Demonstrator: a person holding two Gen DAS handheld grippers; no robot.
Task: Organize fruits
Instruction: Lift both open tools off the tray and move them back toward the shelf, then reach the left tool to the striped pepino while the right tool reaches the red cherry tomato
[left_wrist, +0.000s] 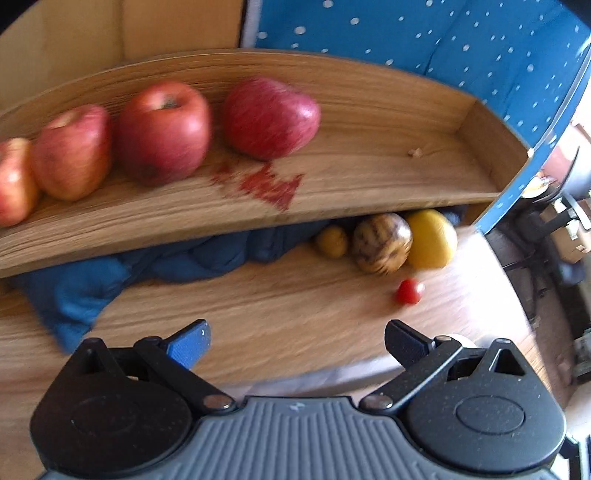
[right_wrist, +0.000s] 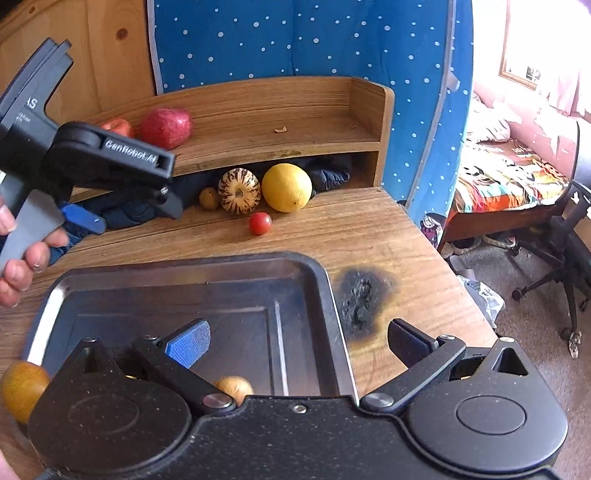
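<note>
Above the wooden surface (left_wrist: 295, 314), left claw (left_wrist: 295, 345) spread wide and empty, aimed at the shelf (left_wrist: 369, 166) with four red apples (left_wrist: 162, 129) in a row. Under the shelf: lemon (left_wrist: 432, 240), striped melon (left_wrist: 382, 248), small brownish fruit (left_wrist: 332, 240), blue cloth (left_wrist: 110, 280); cherry tomato (left_wrist: 409, 291) just in front. Over the metal tray (right_wrist: 221, 280), right claw (right_wrist: 297, 339) also wide, holding nothing; two yellowish fruits (right_wrist: 236, 386) at the tray's near edge.

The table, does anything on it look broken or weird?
Yes. The wooden table has a black scorched patch just right of the metal tray; it looks like a burn. On the shelf above, a red smear lies in front of the apples, like a stain, though blurred.
</note>
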